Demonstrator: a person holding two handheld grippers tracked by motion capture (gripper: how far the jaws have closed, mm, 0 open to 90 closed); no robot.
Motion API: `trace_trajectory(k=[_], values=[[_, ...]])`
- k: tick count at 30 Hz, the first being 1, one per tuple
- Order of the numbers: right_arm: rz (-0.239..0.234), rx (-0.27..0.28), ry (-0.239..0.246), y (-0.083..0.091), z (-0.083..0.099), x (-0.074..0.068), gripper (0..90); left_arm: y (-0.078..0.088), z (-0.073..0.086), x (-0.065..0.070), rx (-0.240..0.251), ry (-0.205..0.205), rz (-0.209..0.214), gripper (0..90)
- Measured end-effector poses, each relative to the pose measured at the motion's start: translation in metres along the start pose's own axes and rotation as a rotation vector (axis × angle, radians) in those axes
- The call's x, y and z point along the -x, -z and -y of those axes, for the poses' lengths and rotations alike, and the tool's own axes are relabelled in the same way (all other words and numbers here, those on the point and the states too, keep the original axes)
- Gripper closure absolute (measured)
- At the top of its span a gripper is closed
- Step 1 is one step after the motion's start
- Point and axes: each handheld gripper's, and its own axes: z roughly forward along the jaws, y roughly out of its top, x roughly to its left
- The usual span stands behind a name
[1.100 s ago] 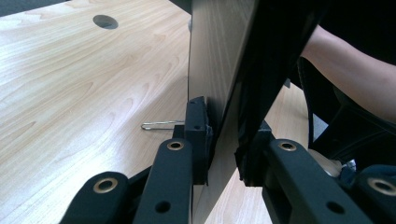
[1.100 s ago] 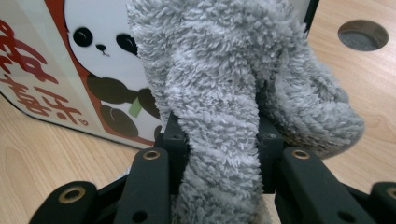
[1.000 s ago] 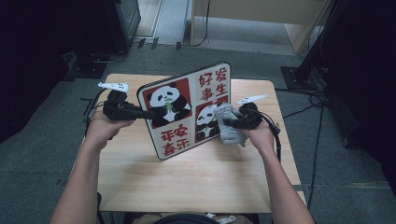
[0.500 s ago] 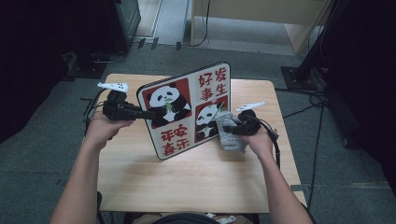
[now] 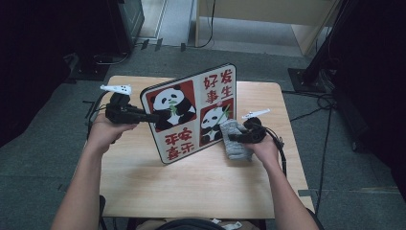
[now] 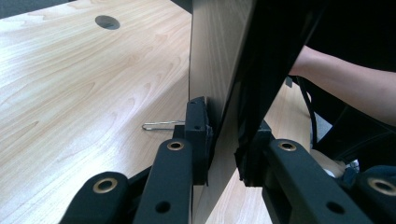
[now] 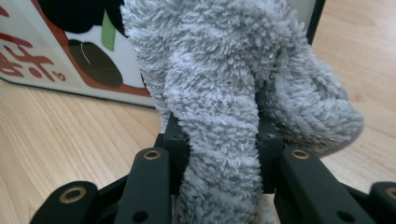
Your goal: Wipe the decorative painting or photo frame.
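Note:
A framed panda picture board [image 5: 194, 110] with red characters stands tilted on edge on the wooden table [image 5: 191, 187]. My left gripper [image 5: 152, 118] is shut on the board's left edge; in the left gripper view its jaws pinch the thin board edge [image 6: 219, 93] at the left gripper [image 6: 223, 149]. My right gripper [image 5: 230, 137] is shut on a fluffy grey cloth [image 5: 235, 140] held against the board's lower right part. In the right gripper view the grey cloth [image 7: 224, 93] bulges between the jaws of the right gripper [image 7: 219, 154], with the board's panda print [image 7: 70, 42] just behind it.
A cable hole [image 6: 107, 21] sits in the tabletop far from the left gripper. A small metal clip [image 6: 161, 125] lies on the wood by the board's foot. Black stands and cables [image 5: 325, 91] surround the table on the grey floor.
My right hand has slid the grey cloth down the board's face toward its lower right edge. The left hand and the board have stayed put.

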Motion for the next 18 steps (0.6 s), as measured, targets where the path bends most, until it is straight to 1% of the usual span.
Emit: trace_trajectory(k=[2,7,11,14,15,18], values=[[-0.001,-0.005,0.000,0.000,0.000,0.000,67.1,0.000,0.000,0.001,0.000,-0.003,-0.008,77.8],[-0.004,-0.018,0.003,0.007,-0.002,-0.002,68.1,0.001,0.000,0.001,-0.001,-0.006,-0.010,78.0],[-0.005,-0.020,0.004,0.012,-0.005,-0.003,68.6,0.001,0.000,0.001,-0.002,0.003,-0.007,77.9],[-0.005,-0.008,0.015,0.018,-0.008,-0.005,68.8,0.001,0.000,0.000,-0.002,0.003,-0.004,77.8],[-0.006,0.001,0.025,0.020,-0.010,-0.006,68.8,0.001,0.000,0.000,-0.002,0.003,-0.005,77.8],[-0.002,0.032,0.033,0.029,-0.015,-0.009,68.9,0.001,0.001,0.000,-0.001,0.006,-0.001,77.7]])
